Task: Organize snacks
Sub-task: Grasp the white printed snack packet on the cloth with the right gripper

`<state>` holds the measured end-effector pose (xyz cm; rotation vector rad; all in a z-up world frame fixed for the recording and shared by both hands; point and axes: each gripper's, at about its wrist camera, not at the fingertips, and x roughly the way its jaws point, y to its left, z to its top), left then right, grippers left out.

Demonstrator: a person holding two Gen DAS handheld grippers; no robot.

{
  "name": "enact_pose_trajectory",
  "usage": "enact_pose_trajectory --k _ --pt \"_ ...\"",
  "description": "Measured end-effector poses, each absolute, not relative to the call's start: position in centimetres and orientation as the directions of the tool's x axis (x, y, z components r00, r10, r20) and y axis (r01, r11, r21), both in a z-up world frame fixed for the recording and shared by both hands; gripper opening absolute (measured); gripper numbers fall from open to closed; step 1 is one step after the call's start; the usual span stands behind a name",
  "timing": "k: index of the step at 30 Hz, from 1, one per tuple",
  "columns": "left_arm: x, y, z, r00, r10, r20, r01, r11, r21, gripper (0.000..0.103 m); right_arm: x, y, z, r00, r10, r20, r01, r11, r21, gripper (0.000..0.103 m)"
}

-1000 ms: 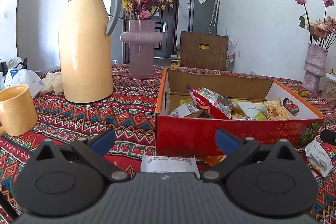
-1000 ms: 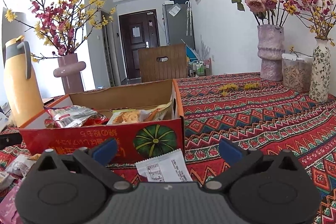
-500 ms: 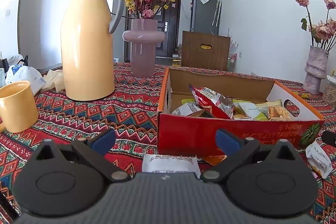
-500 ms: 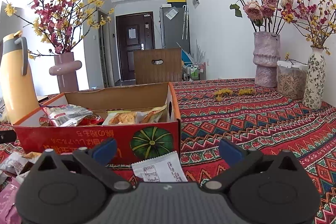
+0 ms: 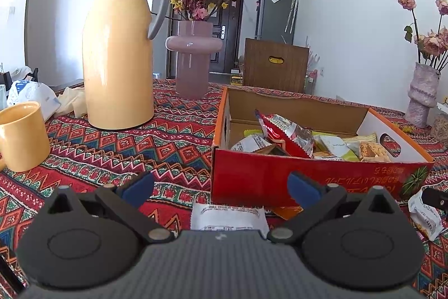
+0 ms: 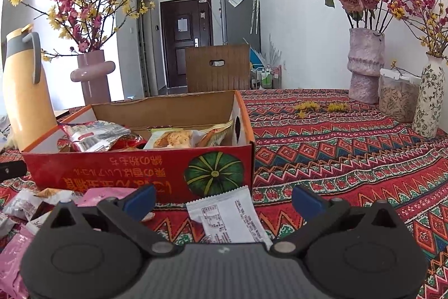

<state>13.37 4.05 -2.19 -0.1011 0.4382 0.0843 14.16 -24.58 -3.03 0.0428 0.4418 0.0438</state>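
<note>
A red cardboard box (image 5: 313,175) (image 6: 134,173) stands on the patterned tablecloth and holds several snack packets, among them a red-and-silver one (image 5: 285,131) (image 6: 95,135). In the left wrist view my left gripper (image 5: 221,185) is open just before the box's near wall, over a white packet (image 5: 228,216) lying flat. In the right wrist view my right gripper (image 6: 222,198) is open too, above another white packet (image 6: 228,217) by the box's pumpkin-printed corner. Loose packets (image 6: 25,203), pink and white, lie to its left.
A tall yellow thermos (image 5: 117,46), a yellow mug (image 5: 22,135) and a pink vase of blossoms (image 5: 193,58) stand left of the box. At the right are a rose vase (image 6: 366,66), a lidded jar (image 6: 397,95) and a floral vase (image 6: 428,100). A white packet (image 5: 424,215) lies near the box's right corner.
Both grippers have tilted or risen slightly, so the box and table sit a bit lower in each view. Both stay open with nothing held.
</note>
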Motion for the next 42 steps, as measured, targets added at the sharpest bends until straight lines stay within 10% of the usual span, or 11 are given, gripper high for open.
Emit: enact_pose_trajectory --k 29,35,42 --pt "13.6 4.2 -2.3 0.895 0.063 -0.441 -0.113 0.99 -0.088 0.103 18.2 -25.2 -5.2 0.741 0.053 -0.67 -0.066 0.998 0.007 0.102" --pt "13.6 4.3 -2.3 0.893 0.066 -0.444 -0.118 0.989 -0.089 0.103 16.6 -24.0 -4.8 0.783 0.081 -0.617 -0.1 0.995 0.003 0.043" --pt "13.7 4.4 -2.4 0.894 0.066 -0.444 -0.119 0.989 -0.092 0.103 14.1 -23.7 -4.5 0.85 0.058 -0.523 -0.065 0.998 0.005 0.039"
